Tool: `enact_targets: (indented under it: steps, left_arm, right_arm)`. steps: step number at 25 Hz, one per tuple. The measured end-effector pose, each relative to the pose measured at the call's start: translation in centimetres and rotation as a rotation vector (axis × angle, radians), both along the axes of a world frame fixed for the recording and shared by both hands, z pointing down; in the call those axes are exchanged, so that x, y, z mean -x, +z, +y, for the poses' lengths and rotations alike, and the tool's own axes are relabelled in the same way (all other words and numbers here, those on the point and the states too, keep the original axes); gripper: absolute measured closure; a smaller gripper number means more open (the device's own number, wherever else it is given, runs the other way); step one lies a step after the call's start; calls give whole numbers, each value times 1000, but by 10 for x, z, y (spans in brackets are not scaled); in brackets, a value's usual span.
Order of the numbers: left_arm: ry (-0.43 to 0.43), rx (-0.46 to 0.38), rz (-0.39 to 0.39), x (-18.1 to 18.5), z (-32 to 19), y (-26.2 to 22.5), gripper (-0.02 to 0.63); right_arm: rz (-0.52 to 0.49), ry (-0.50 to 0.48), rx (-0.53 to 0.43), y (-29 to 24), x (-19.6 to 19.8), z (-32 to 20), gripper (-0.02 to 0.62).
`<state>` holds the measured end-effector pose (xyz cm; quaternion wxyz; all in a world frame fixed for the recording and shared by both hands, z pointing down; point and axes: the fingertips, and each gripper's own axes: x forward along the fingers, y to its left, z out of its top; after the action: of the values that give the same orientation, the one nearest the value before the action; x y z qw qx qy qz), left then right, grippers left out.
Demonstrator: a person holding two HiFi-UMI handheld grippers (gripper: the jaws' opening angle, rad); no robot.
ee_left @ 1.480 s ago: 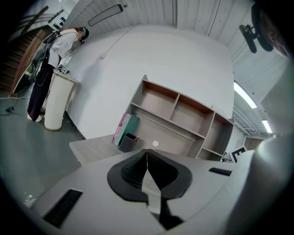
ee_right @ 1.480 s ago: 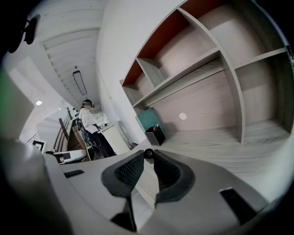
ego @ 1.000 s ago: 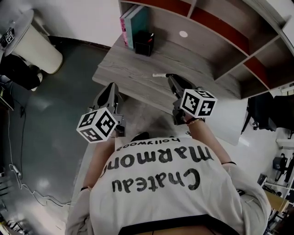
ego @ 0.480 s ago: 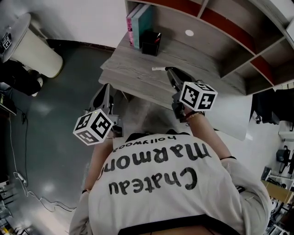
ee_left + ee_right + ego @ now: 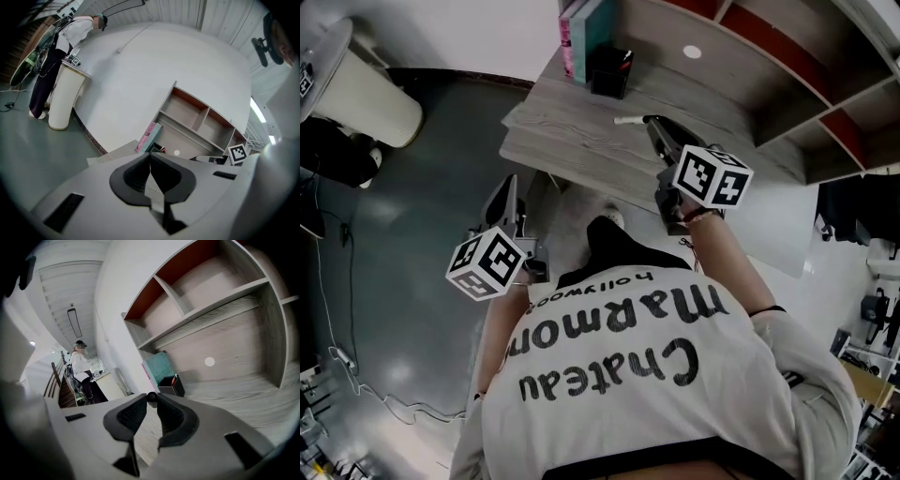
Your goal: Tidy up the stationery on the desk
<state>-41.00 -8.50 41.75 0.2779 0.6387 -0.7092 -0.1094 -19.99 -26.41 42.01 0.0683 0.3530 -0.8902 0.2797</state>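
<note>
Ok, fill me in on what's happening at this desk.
A person stands at the desk with a gripper in each hand. The right gripper is closed on a white pen above the desktop, short of the black pen holder beside the books. The left gripper is shut and empty, off the desk's edge.

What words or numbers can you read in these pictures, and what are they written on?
"Chateau Marmon": big black letters on the person's white shirt, upside down in the head view.
"hollywood": small letters near that shirt's collar.
Pink and teal upright books: spines too small to read.
Black-and-white marker cubes: square patterns only, no words.
</note>
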Motion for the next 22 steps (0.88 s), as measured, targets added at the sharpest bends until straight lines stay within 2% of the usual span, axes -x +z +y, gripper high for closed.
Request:
enact_targets:
  steps: [5,12,22]
  left_arm:
    - [-25,6,1,17,-2,2,589]
    - [-67,1,-13,41,-29,-3,589]
    - [-94,29,1,64,-61,5,589]
  right_arm:
    - [-32,15,23,-3,10,-20,517]
    - [-29,15,29,-1,26,-56,517]
    - [-42,20,8,-14,48,-113,517]
